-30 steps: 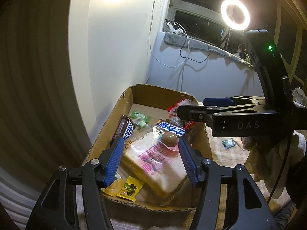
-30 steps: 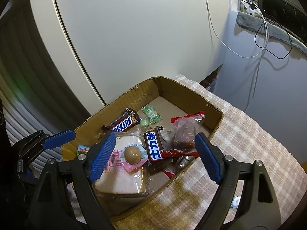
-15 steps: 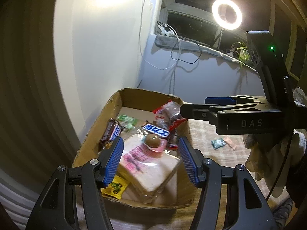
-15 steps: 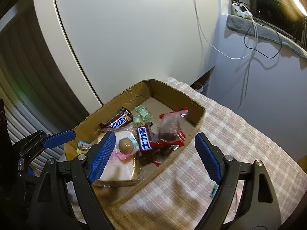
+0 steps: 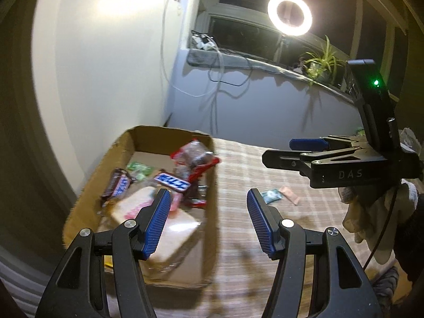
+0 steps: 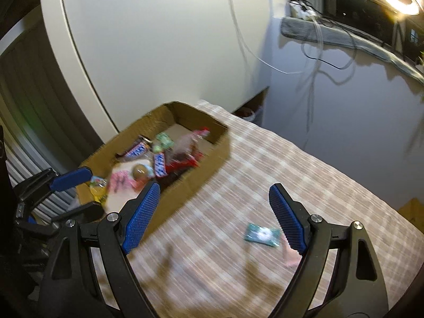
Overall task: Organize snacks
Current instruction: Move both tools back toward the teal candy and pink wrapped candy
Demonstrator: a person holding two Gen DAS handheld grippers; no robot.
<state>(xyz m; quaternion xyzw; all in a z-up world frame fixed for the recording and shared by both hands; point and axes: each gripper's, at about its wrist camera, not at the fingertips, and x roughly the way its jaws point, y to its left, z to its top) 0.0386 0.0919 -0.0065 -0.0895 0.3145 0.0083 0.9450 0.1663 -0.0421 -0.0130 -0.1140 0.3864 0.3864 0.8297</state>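
- Since the earlier frames, both wrist views have swung away from the cardboard box toward the checked tablecloth; the box, previously centred between each pair of fingers, now sits off to their left.
- Snacks in the box: a Snickers bar, a blue-labelled bar, a red-edged clear pouch, green candies, a pink-printed bread pack and a round brown sweet. Motion blur softens all of them.
- Loose snacks on the cloth: a teal packet lies just inside the right gripper's right fingertip; a pink wrapper lies just beside it, partly hidden behind that finger in the right wrist view.
- Left gripper: fingers spread wide, holding nothing; its left pad overlaps the bread pack in view, its right pad is over bare cloth.
- Right gripper: fingers spread wide, holding nothing; its left pad is at the box's near wall.
- Surroundings: a ring light, a potted plant and cables at the window sill beyond the fingers.
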